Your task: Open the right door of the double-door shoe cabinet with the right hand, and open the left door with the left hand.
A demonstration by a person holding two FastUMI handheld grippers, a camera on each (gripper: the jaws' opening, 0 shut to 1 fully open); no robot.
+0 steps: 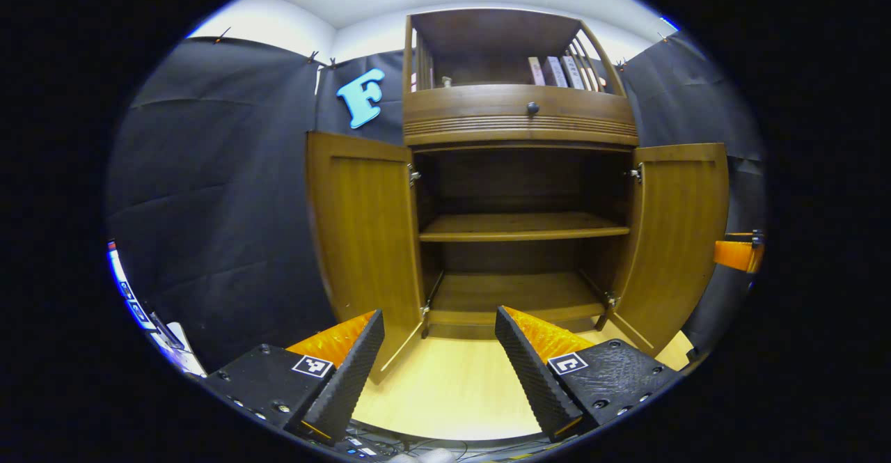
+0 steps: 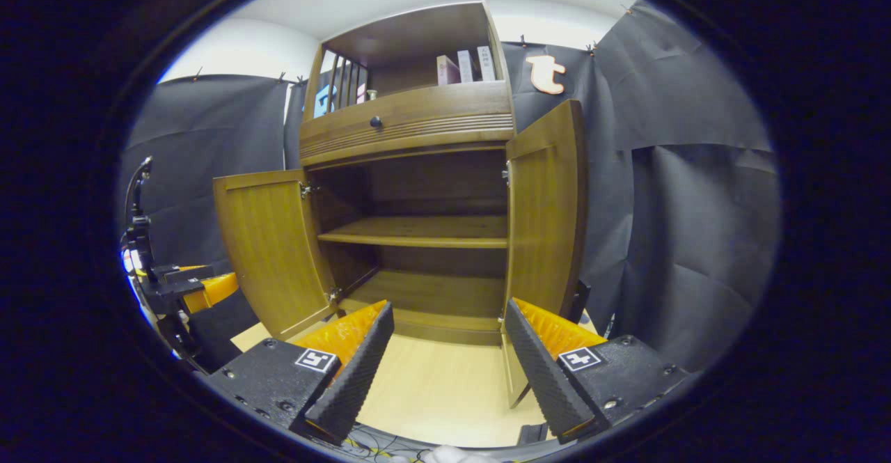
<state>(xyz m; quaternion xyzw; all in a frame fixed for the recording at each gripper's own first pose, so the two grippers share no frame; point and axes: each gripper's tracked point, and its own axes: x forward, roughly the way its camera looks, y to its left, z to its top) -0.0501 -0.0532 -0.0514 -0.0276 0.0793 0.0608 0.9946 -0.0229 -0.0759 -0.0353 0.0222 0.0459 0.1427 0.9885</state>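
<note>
Both doors of the shoe cabinet (image 1: 518,170) stand swung out, shelves bare; task looks done or nearly so. In left gripper view the left door (image 1: 362,233) fills centre-left of frame and the right door (image 1: 679,233) centre-right. In right gripper view, left door (image 2: 271,247) sits left of centre, right door (image 2: 546,205) right of centre and seen nearly edge-on.

Left gripper (image 1: 438,365), bottom of its view, is spread wide w/ nothing between its fingers; its left finger sits near the left door's lower edge. Right gripper (image 2: 449,365), bottom of its view, is equally wide and empty, w/ the right door's bottom corner just above its right finger.

Risk, as judged: any fwd or sideways drift could clip a door edge and swing it partway shut or strain the hinges; the right side looks tightest.

Cabinet stands on a pale wood surface (image 1: 452,386), smooth and bare in front. Upper section has a drawer w/ dark knob (image 1: 532,108) and books (image 1: 557,72) on the top shelf. Black cloth (image 1: 209,191) walls the booth; white wall and ceiling above. Cables trail at bottom edge.
</note>
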